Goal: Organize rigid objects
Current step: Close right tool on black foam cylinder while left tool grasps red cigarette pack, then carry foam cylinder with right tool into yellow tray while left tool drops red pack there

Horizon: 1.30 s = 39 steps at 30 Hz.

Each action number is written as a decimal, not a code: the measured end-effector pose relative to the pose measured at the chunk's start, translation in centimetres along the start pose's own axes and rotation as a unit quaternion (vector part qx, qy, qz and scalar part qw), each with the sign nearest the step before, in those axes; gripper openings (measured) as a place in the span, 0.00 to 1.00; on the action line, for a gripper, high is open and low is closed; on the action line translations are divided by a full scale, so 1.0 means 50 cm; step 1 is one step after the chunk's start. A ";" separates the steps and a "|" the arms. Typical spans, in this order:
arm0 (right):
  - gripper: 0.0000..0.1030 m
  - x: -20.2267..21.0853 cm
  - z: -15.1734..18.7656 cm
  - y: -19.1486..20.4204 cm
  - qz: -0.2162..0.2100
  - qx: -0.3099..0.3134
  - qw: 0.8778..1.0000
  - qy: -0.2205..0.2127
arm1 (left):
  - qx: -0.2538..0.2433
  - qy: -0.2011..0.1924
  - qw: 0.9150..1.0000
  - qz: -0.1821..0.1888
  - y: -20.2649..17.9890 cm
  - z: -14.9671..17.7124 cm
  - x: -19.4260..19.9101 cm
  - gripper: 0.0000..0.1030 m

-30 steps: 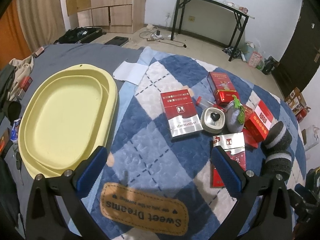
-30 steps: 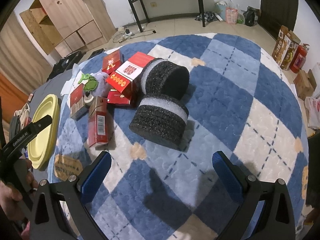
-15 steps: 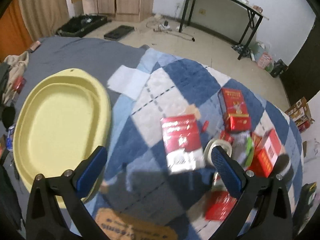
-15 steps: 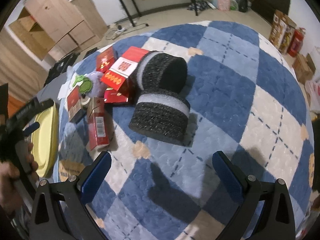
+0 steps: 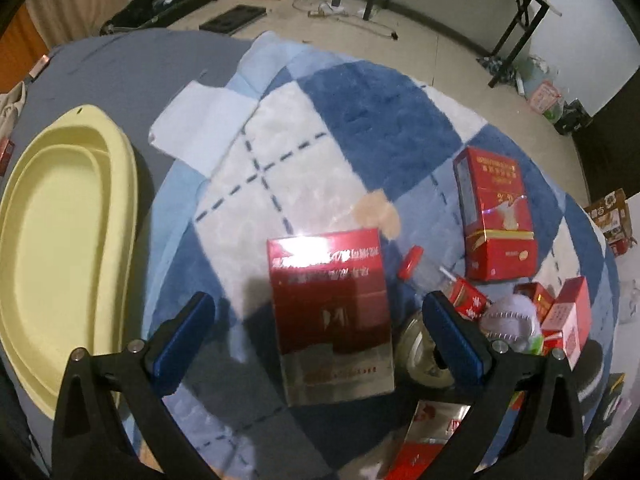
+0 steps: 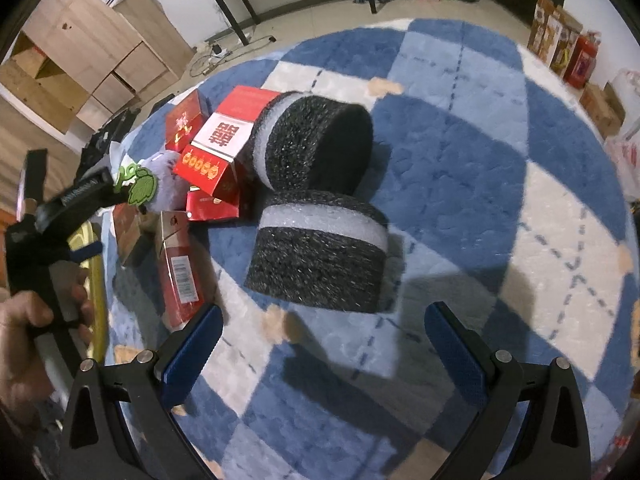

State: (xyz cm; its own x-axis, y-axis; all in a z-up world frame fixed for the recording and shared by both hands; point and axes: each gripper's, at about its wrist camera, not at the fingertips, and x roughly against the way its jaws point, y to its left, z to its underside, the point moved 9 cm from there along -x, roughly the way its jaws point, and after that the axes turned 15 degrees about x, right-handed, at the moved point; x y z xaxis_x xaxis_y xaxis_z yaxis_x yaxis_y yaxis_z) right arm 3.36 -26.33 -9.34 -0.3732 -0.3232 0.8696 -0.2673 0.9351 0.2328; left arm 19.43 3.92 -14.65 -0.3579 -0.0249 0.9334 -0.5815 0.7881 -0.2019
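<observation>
In the left wrist view a flat red and silver box (image 5: 332, 316) lies on the blue checked quilt between the fingers of my open left gripper (image 5: 320, 332), which hangs just above it. A pale yellow oval tray (image 5: 60, 232) sits to the left. A taller red box (image 5: 496, 216) lies to the right. In the right wrist view my open right gripper (image 6: 320, 344) hovers in front of a black and white foam cylinder (image 6: 320, 252). A second foam cylinder (image 6: 316, 148) lies on its side behind it, next to a pile of red boxes (image 6: 224, 148).
A tape roll (image 5: 420, 352), a small bottle with a red cap (image 5: 412, 260), a grey plush toy (image 5: 512, 316) and small red boxes crowd the right side. A white cloth (image 5: 200, 128) lies on the quilt's far left. A hand (image 6: 28, 344) holds the left gripper's handle.
My left gripper has moved forward and down over the flat red box, which now lies between its fingers. My right gripper has drawn closer to the near foam cylinder.
</observation>
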 end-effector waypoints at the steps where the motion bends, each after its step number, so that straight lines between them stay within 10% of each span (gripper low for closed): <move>1: 0.99 -0.010 -0.001 -0.001 -0.001 -0.006 1.000 0.007 | -0.002 -0.002 1.000 0.001 -0.003 -0.002 -0.002 1.00; 9: 0.92 -0.048 -0.025 -0.007 -0.013 -0.031 0.999 0.020 | 0.016 0.023 1.000 -0.006 0.021 0.010 -0.038 0.82; 14: 0.67 -0.086 -0.021 -0.021 -0.037 -0.036 0.998 0.043 | 0.001 0.003 1.000 -0.001 0.024 0.018 -0.012 0.58; 25: 0.66 -0.009 -0.015 -0.011 -0.056 0.033 0.998 -0.008 | -0.102 -0.077 0.991 0.039 0.008 0.017 0.131 0.58; 34: 0.65 0.112 -0.056 0.192 -0.067 0.230 0.966 -0.098 | -0.105 -0.174 0.979 0.021 0.167 -0.079 0.257 0.58; 39: 0.65 0.113 -0.087 0.381 -0.104 0.305 0.940 -0.113 | -0.047 -0.157 0.986 -0.030 0.333 -0.162 0.235 0.58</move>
State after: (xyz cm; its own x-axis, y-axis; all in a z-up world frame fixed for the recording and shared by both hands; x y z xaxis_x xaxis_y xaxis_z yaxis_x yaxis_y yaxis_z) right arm 0.03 -9.71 1.92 -0.4170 -0.5777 0.7017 -0.7900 0.6122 0.0346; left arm 11.48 21.75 -4.64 -0.5421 -0.2513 0.8019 -0.5436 0.8325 -0.1066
